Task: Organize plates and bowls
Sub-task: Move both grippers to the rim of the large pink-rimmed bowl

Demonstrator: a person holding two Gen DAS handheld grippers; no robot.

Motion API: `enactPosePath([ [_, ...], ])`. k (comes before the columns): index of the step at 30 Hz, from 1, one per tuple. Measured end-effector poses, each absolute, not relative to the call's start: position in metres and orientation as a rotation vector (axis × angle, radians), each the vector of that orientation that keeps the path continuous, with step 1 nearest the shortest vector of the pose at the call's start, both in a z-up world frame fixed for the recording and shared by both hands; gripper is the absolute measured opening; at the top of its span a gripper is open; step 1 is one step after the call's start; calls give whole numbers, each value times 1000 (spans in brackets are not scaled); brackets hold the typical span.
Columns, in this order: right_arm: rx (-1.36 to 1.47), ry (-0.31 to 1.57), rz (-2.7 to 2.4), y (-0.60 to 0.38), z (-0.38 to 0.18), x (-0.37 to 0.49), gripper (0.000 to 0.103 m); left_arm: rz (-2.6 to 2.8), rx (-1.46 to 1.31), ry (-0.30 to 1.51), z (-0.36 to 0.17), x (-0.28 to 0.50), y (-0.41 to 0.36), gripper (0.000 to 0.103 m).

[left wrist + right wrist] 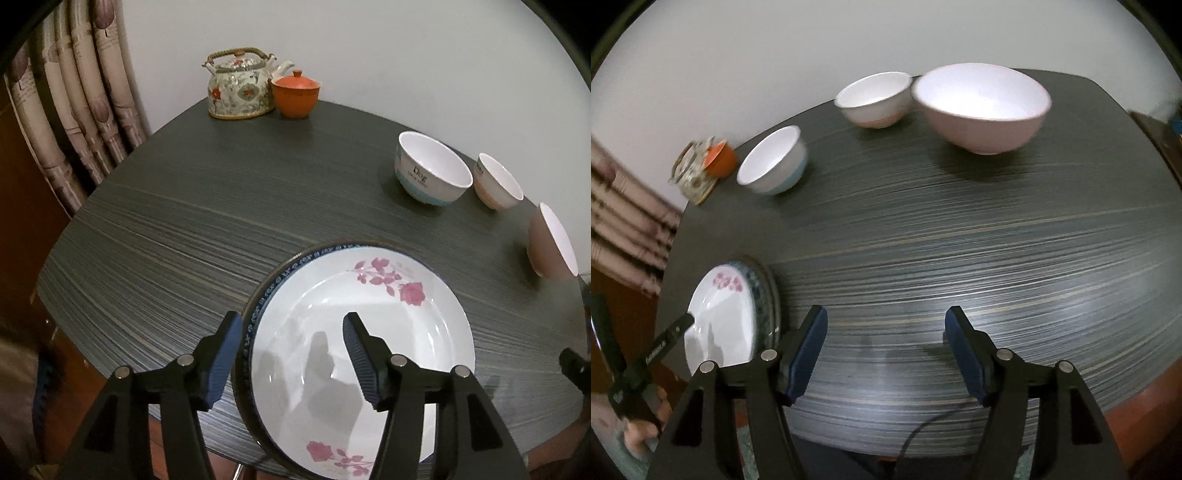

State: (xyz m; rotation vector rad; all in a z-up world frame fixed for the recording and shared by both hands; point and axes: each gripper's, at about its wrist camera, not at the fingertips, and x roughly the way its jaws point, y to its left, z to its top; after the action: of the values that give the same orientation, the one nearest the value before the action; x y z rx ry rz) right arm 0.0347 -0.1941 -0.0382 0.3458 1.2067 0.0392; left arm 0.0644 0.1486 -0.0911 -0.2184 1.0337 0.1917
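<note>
A white plate with pink roses [369, 332] lies on a blue-rimmed plate [266, 286] at the near edge of the table. My left gripper [291, 350] is open and straddles the stack's left rim, with one finger outside it and one over the plate's well. Farther right stand a white-and-blue bowl [432, 170], a small pink-based bowl [496, 182] and a large pink bowl [550, 240]. In the right wrist view my right gripper [886, 343] is open over bare table, with the plates [720, 321] to its left and the large pink bowl [982, 107] far ahead.
A flowered teapot [240, 86] and an orange lidded cup [295, 92] stand at the far corner of the dark striped table [184, 221]. A curtain [74, 92] hangs beyond the left edge. A person's hand [646, 424] holds the left gripper's handle.
</note>
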Motion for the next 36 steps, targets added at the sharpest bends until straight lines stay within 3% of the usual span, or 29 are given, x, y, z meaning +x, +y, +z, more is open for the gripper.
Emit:
enactPosePath([
  [14, 454, 1207, -91, -288, -49, 46, 64, 159, -251, 1152, -69, 77, 118, 61],
  [26, 498, 1136, -78, -344, -21, 95, 64, -13, -172, 1142, -22, 136, -2, 61],
  [36, 499, 1131, -88, -371, -22, 127, 64, -112, -177, 1153, -14, 195, -80, 61],
])
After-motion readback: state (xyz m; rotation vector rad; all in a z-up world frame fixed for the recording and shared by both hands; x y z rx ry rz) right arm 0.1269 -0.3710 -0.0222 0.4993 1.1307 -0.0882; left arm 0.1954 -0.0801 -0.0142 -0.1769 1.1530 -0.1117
